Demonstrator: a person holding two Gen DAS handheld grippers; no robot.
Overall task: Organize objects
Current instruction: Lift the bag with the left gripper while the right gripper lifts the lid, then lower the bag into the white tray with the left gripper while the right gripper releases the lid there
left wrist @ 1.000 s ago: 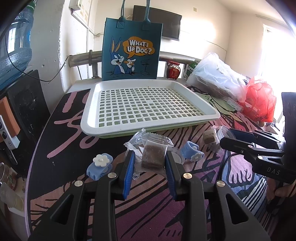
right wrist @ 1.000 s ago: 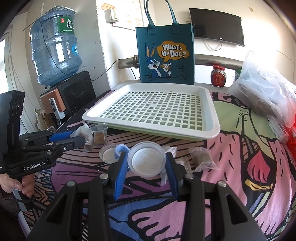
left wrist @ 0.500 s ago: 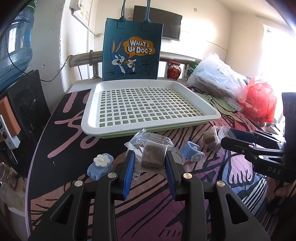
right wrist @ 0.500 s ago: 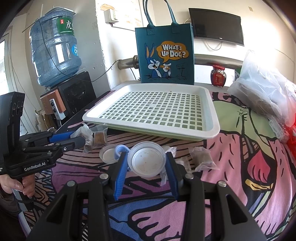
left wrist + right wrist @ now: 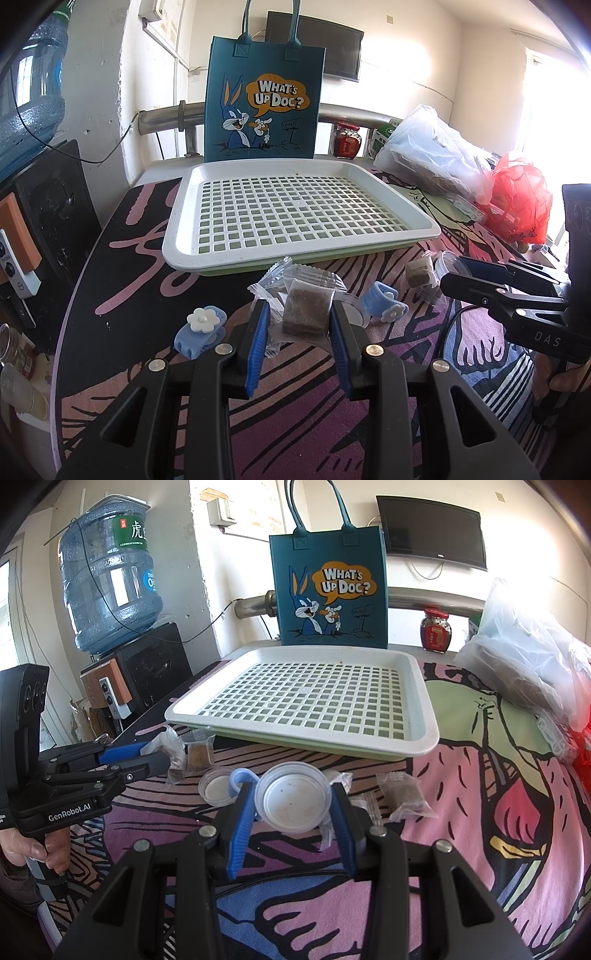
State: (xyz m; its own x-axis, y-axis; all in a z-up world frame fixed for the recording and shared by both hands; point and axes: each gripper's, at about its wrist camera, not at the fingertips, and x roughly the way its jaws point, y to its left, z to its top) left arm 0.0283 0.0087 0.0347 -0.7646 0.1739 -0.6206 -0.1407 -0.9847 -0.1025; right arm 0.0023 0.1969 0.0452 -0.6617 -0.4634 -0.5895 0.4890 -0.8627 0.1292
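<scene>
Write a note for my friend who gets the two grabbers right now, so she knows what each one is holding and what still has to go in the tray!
Left gripper: shut on a clear-wrapped brown cube, just above the tablecloth.
Right gripper: shut on a clear round lid.
White grid tray: nothing in it yet, so no item is sorted.
Loose on the cloth in front of the tray: two blue flower clips, another wrapped cube, a second small lid and some clear wrappers.
Probably next: carry both held items forward into the tray, then collect the rest.
</scene>
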